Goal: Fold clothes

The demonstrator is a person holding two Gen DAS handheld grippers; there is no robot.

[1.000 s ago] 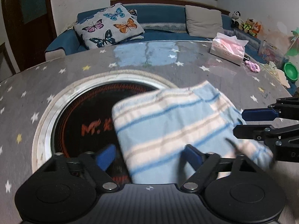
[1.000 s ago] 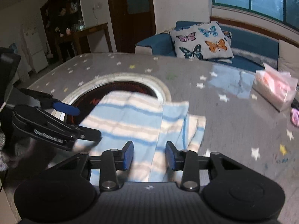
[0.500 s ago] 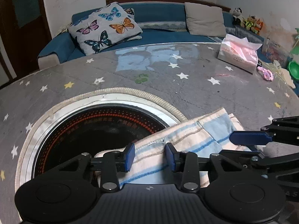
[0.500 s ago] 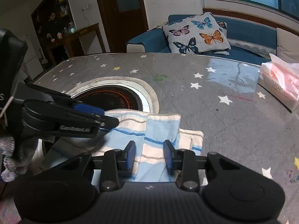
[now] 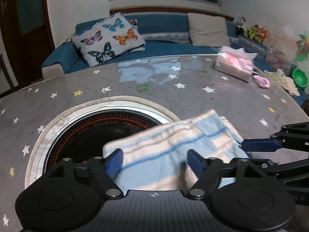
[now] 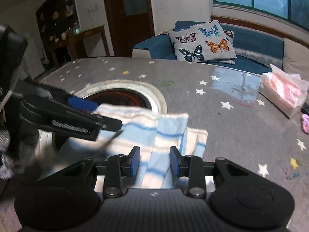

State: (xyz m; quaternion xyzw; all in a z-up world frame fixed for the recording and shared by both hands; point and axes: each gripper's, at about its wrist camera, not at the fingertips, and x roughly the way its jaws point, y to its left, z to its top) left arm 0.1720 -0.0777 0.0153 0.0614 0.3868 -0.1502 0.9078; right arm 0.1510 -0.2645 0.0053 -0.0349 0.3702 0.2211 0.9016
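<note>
1. One striped garment [image 5: 173, 154], pale blue with cream and blue bands, lies part-folded on the counter [image 5: 193, 96]. Its left end overhangs the round dark cooktop [image 5: 92, 135] set into the counter, and its right end rests on the grey star-print cover.
2. Its long axis runs left to right across your front, and a folded flap [image 6: 171, 127] lies over the right-hand half.
3. Your left tongs [image 5: 154, 159] stand over the near left part of the cloth, their jaws opening and wide. Cloth shows between the blue pads [image 5: 115, 160], but they do not press on it.
4. Your right tongs [image 6: 154, 160] sit at the near edge of the right half, jaws partly parted with cloth between them. Whether the pads actually pinch the fabric you cannot tell from either view.
5. Both tongs are at the near long edge, the left by the cooktop end and the right by the flap end. A fold away from you would start from that edge, I judge, and the left must close before it can lift anything.
6. Farther out on the counter, to the right, stand a pink tissue pack [image 5: 233, 65] and a small pink item [image 5: 261, 81], well apart from the garment. Beyond the far edge is a blue sofa [image 5: 166, 25] with a butterfly cushion [image 5: 108, 38].
</note>
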